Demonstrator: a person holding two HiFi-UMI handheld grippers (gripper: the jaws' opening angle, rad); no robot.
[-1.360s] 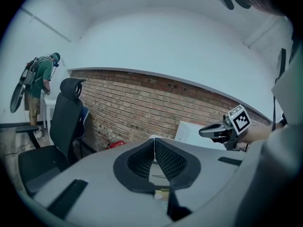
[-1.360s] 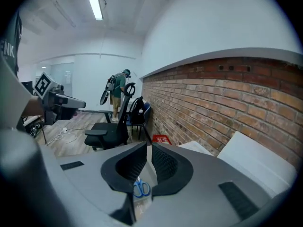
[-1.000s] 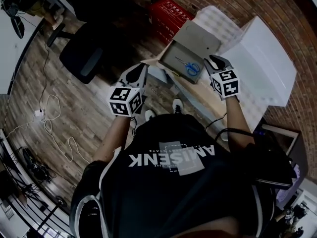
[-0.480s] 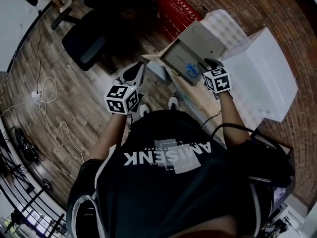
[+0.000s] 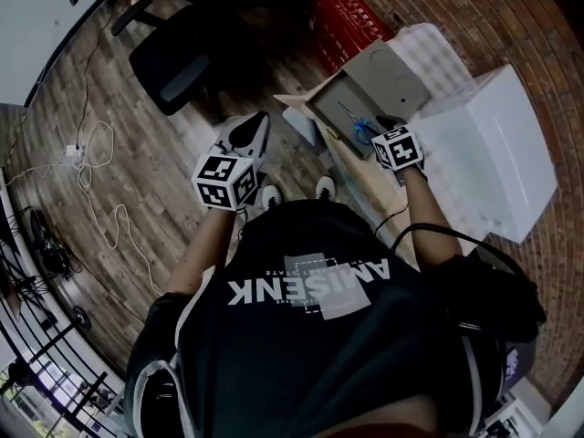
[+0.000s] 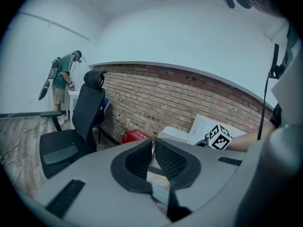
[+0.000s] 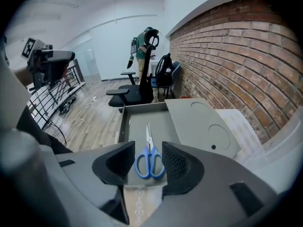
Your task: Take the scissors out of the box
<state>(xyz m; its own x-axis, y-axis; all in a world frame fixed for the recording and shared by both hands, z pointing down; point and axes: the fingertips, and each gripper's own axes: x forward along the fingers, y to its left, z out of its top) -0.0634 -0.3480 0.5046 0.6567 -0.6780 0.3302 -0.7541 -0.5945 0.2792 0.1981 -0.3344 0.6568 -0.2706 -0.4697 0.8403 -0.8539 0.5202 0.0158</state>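
The scissors [image 7: 150, 161], blue-handled with the blades pointing away, lie flat in the open grey box [image 7: 137, 122]. In the head view the scissors [image 5: 359, 130] rest at the box's [image 5: 330, 108] near end, with its lid [image 5: 391, 69] folded back. My right gripper [image 7: 147, 151] points steeply down just over the handles. Its jaws are opening and stand on either side of the handles, with the pads apart from them. In the head view the right gripper [image 5: 384, 128] hangs at the box's near right corner. My left gripper [image 5: 257, 126] stays left of the box, shut and holding nothing.
A big white block [image 5: 484, 144] stands right of the box on the wooden table [image 5: 351, 167]. A red crate [image 5: 351, 21] and a black office chair [image 5: 173, 57] are on the floor beyond. Cables [image 5: 91, 153] trail at the left. A person [image 6: 64, 77] stands far off.
My right gripper has come down over the box to the scissors' handles, and its jaws have spread. The left gripper has hardly shifted.
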